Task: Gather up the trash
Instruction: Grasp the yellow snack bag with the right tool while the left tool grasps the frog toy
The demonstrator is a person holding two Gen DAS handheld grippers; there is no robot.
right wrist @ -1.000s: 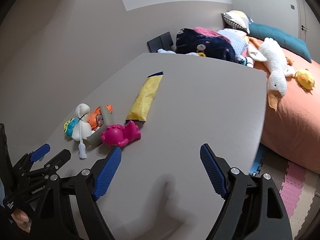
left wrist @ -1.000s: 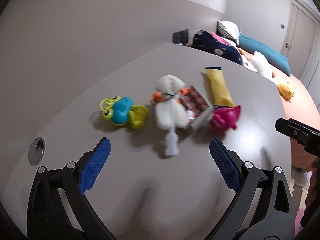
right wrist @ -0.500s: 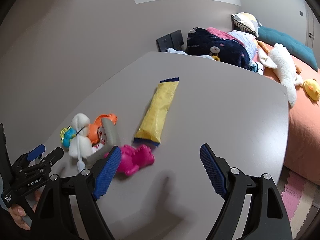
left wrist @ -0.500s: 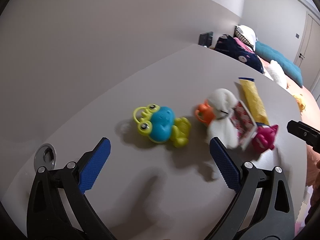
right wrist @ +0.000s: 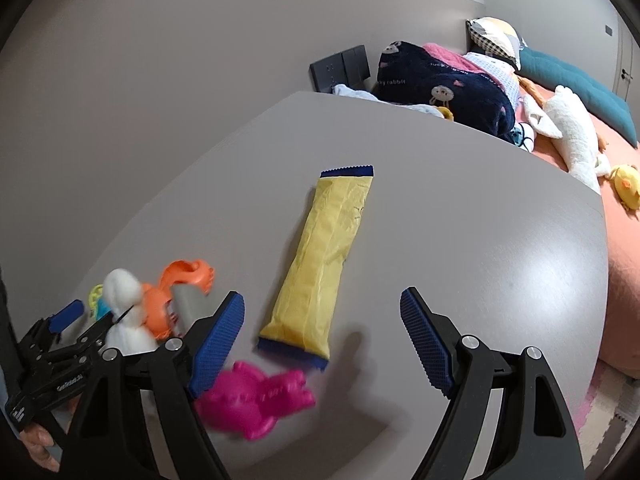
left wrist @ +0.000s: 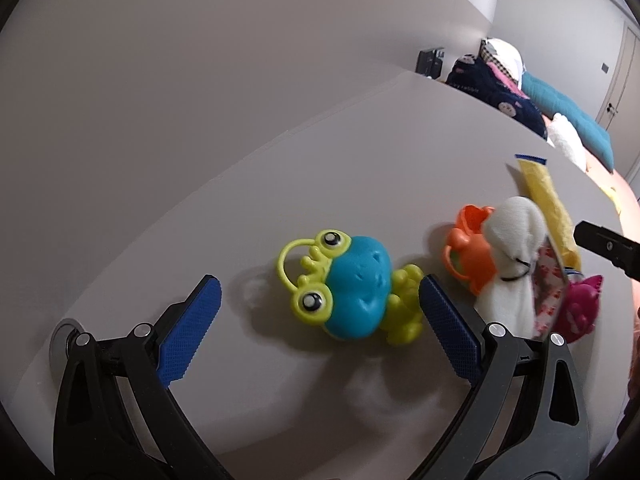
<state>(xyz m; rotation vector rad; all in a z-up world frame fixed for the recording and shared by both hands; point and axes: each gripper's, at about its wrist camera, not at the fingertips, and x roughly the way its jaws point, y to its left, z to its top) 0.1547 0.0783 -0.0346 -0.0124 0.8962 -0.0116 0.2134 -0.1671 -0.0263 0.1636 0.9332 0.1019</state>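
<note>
No trash collected: both grippers, left gripper [left wrist: 320, 304] and right gripper [right wrist: 322, 324], hover with jaws released; yellow wrapper [right wrist: 326, 264] and, probably, the tissue wad [left wrist: 512, 256] remain at 12 o'clock on the worktop [right wrist: 480, 220].

Left gripper [left wrist: 320, 312] is held angled downward, its blue-padded jaws spread wide with nothing clamped between them. Right gripper [right wrist: 322, 338] is likewise tilted downward with jaws wide apart and empty. A hand [right wrist: 38, 446] is glimpsed beneath the left gripper's black frame.
</note>
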